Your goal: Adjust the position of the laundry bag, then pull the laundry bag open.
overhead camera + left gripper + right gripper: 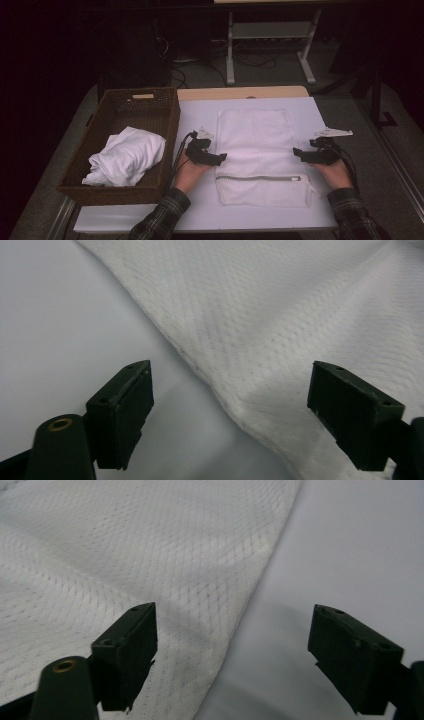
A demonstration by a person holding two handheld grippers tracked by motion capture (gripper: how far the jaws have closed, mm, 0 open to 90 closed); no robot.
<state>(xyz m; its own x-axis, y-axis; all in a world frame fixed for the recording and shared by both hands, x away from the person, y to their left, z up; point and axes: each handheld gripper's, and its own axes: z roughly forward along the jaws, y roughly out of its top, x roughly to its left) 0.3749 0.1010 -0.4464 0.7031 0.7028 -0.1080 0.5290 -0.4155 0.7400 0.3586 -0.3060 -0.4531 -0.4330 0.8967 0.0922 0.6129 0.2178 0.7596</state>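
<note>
A white mesh bag [255, 145] lies flat on the white tabletop [200, 115], its zipper [260, 177] running across near the front end. My left gripper [222, 157] rests at the bag's left edge, pointing right. In the left gripper view the gripper [230, 390] is open, and the mesh bag's [300, 315] edge runs between the jaws untouched. My right gripper [296, 152] sits at the bag's right edge, pointing left. In the right gripper view the gripper [232, 630] is open too, with the mesh bag's [125, 545] edge between the jaws and bare tabletop [360, 545] beyond.
A dark wicker basket [115, 102] stands at the table's left with a crumpled white cloth [127, 155] inside. Behind the table are a white stand's legs [230, 50] and cables on a dark floor. The table's front edge runs close to the sleeves.
</note>
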